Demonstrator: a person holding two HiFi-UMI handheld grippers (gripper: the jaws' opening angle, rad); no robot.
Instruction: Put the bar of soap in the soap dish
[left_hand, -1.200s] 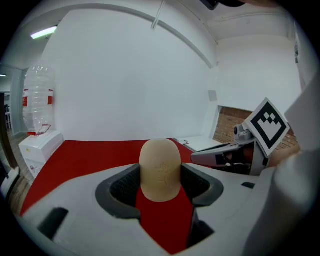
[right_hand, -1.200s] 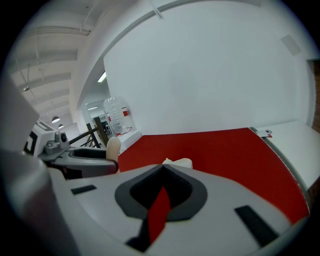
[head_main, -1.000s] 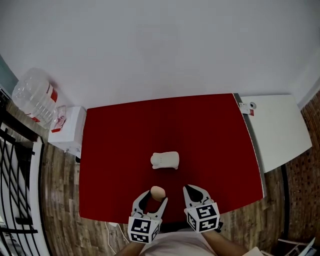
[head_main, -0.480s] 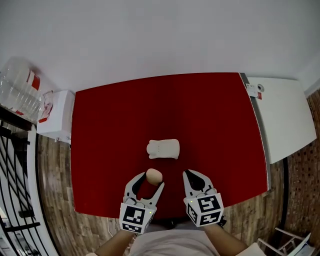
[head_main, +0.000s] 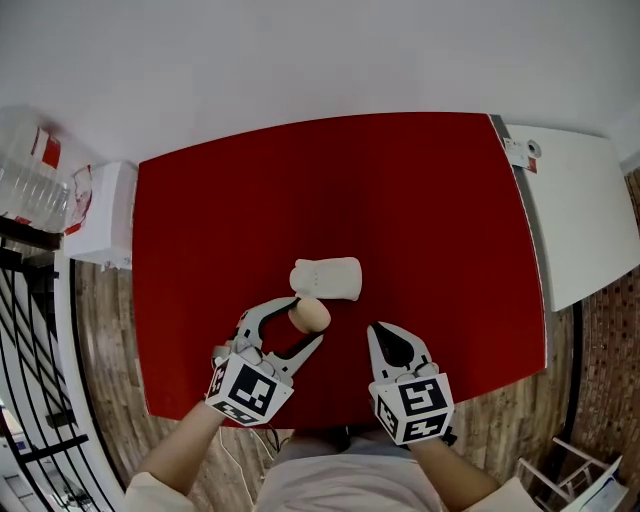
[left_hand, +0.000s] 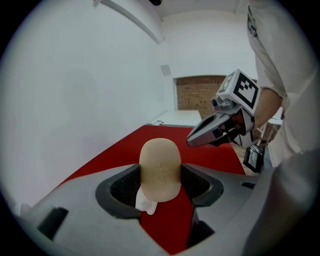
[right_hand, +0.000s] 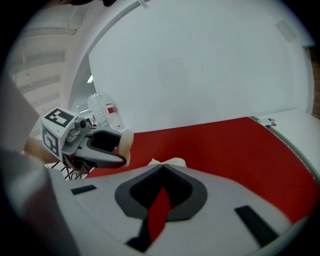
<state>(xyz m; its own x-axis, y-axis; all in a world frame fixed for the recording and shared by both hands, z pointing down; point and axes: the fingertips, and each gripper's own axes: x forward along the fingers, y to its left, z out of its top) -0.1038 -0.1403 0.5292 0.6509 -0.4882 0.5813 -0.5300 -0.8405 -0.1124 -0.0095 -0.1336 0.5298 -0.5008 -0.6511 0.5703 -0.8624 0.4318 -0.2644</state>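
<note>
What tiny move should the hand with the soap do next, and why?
Probably nudge the left gripper forward and a little right, then lower it. Its jaws are clamped on the bar of soap, which is at the near edge of the soap dish, not over its middle, so opening now might drop it on the red table.

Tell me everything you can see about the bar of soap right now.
The bar of soap is a smooth, tan, rounded oval with a faint stamp on its face. It is held between the left gripper's jaws, which press its two sides, over the red table, at the white soap dish's near edge.
</note>
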